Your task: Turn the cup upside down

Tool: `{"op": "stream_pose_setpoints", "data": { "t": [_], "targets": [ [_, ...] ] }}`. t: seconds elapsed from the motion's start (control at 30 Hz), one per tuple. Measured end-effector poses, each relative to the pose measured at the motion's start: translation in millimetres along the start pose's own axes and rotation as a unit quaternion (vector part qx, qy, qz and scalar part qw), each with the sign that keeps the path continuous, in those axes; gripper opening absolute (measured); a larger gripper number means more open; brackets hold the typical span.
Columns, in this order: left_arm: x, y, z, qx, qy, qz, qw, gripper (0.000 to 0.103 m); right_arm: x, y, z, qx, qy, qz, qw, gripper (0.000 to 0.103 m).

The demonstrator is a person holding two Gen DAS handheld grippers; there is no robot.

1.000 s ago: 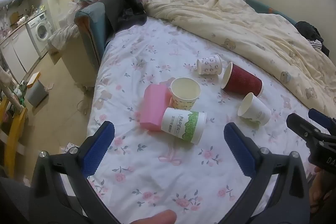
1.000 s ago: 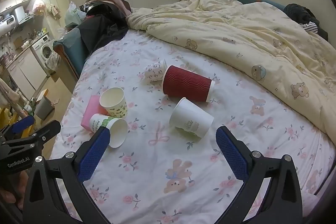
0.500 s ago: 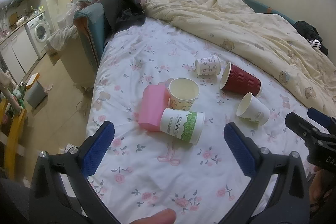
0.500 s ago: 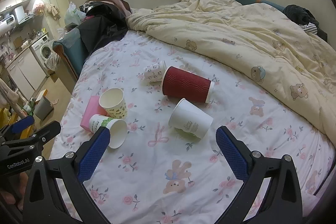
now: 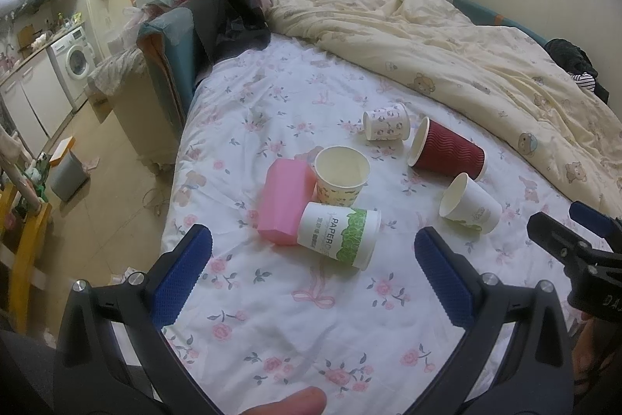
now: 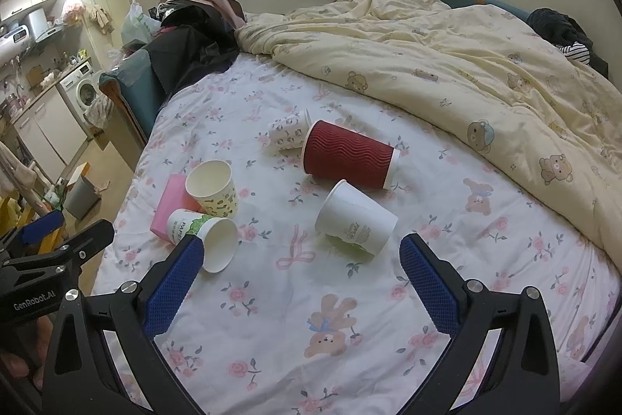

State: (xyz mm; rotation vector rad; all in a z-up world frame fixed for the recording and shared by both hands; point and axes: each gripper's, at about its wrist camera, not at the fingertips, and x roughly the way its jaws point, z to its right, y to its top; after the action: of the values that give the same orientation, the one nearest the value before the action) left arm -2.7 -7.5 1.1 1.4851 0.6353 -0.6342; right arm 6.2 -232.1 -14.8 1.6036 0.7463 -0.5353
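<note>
Several paper cups lie on the floral bedsheet. A yellow patterned cup (image 5: 341,177) (image 6: 213,187) stands tilted with its mouth up against a pink box (image 5: 285,205) (image 6: 173,205). A green-and-white cup (image 5: 339,235) (image 6: 204,234), a white cup (image 5: 469,205) (image 6: 355,218), a dark red ribbed cup (image 5: 447,153) (image 6: 350,154) and a small patterned cup (image 5: 386,122) (image 6: 289,134) lie on their sides. My left gripper (image 5: 311,277) is open and empty, short of the green-and-white cup. My right gripper (image 6: 301,279) is open and empty, short of the white cup.
A cream bear-print duvet (image 6: 447,65) is bunched over the far and right side of the bed. Dark clothes (image 5: 229,22) pile on a chair at the bed's far left. The bed's left edge drops to the floor, where a grey bin (image 5: 68,174) stands.
Both grippers have drifted slightly back and down, so the cups sit a little higher in view. Nothing was grasped; the cups have not moved.
</note>
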Motion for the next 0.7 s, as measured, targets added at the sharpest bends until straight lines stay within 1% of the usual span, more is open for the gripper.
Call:
{"op": "stream_pose_setpoints", "data": {
  "t": [0.3,0.7],
  "targets": [
    [-3.6,2.3,-0.4,-0.003,-0.008,0.004,0.9999,0.103,0.3,-1.5,0.3,0.002,-0.004,-0.002,1.0,0.103],
    [-3.6,3.2,0.5,-0.005,-0.01,0.004,0.9999,0.103,-0.2,0.8,2.0,0.004,-0.003,-0.006,1.0,0.103]
  ]
}}
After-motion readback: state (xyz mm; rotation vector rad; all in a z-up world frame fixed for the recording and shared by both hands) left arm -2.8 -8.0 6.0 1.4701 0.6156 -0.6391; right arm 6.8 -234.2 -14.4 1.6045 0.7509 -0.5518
